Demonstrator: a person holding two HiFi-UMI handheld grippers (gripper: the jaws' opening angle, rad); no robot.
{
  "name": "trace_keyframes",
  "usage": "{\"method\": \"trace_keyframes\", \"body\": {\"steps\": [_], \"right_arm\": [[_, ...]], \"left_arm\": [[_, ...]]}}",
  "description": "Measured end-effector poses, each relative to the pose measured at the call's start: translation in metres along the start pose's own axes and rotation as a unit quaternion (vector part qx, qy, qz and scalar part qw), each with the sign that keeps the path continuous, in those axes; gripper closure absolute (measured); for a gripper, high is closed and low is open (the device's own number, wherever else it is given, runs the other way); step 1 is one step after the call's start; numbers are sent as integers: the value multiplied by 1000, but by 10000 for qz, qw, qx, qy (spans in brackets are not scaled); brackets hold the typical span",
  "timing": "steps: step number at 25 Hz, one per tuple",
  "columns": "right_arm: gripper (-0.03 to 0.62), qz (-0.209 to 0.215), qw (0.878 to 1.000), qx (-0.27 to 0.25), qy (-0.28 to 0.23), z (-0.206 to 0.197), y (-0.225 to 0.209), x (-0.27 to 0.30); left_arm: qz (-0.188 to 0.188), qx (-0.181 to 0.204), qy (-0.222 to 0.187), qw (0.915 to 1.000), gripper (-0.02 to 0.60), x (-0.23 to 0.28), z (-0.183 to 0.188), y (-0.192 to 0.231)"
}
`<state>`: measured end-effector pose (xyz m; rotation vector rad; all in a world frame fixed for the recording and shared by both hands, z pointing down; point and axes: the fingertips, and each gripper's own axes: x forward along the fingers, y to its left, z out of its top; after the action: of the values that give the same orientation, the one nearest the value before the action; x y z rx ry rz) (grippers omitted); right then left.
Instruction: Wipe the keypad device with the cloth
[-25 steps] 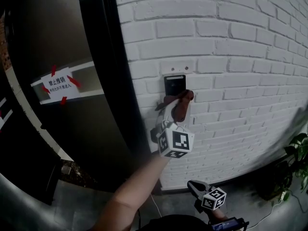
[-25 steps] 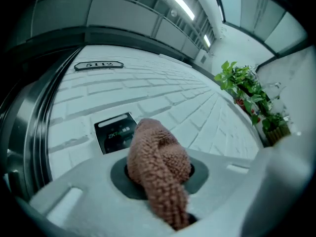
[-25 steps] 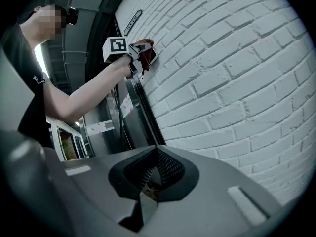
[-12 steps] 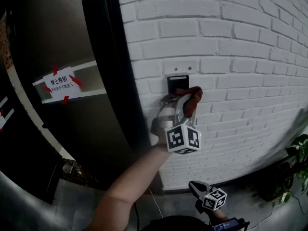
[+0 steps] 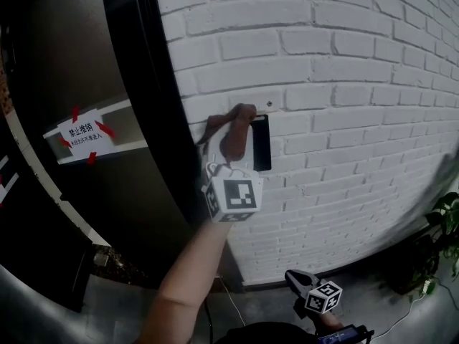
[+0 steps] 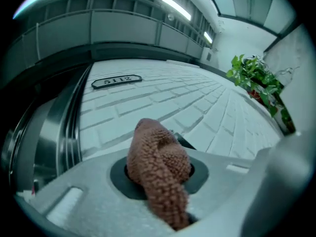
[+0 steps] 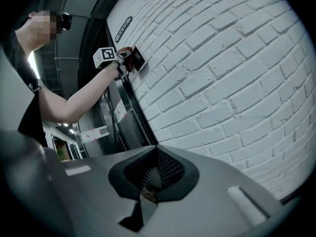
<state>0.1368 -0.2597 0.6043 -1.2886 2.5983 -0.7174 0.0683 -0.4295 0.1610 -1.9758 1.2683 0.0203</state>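
The black keypad device (image 5: 262,144) is fixed to the white brick wall (image 5: 344,84). A brown fuzzy cloth (image 5: 232,130) is pressed over the device's upper left edge, held by my left gripper (image 5: 231,151), which is shut on it. In the left gripper view the cloth (image 6: 159,166) bulges out between the jaws and hides the fingertips, with only a dark corner of the keypad (image 6: 186,143) showing behind it. My right gripper (image 5: 302,288) hangs low near the floor, jaws together with nothing between them. From there I see the keypad (image 7: 138,59) far up the wall.
A dark glass door with a black frame (image 5: 147,99) stands just left of the keypad and carries a taped paper notice (image 5: 83,134). A number plate (image 6: 116,81) sits higher on the wall. A potted plant (image 5: 443,224) stands at the lower right.
My left gripper has carried the cloth from the keypad's lower edge up and to the left. The keypad's lower right part now shows. The right gripper has stayed put.
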Motion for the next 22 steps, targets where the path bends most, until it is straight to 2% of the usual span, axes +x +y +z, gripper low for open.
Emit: {"method": "trace_keyframes", "body": {"steps": [2,4,9,11,14,17,19,22], "right_arm": [[592,26,9999,-93,105,-2,4,-1],[592,52,9998,-126,136,-5,4,-1],[592,47,9998,-76,180,-11,-1,0],[592,72,9998,-53,203,-12,-1,0],[592,128,9997,-25,226,-12,0,0],[592,116,9997,20,207,-12,-1,-5],[592,79,9998,58,180,-11,-4,-11],[592,41,9998,81,162,-9,-10,-19]], "left_arm": [[203,-440,120,9988,526,-16,-25,0],[217,-899,391,9949,526,-29,-56,-12],[-157,-1829,1142,9763,526,-57,-117,-63],[-447,-2014,1339,9693,526,-66,-128,-91],[-930,-1944,1345,9672,526,-68,-118,-134],[-1150,-2082,1157,9644,526,-52,-92,-148],[-1080,-2271,958,9631,526,-38,-69,-137],[-761,-2552,522,9625,526,-20,-29,-97]]}}
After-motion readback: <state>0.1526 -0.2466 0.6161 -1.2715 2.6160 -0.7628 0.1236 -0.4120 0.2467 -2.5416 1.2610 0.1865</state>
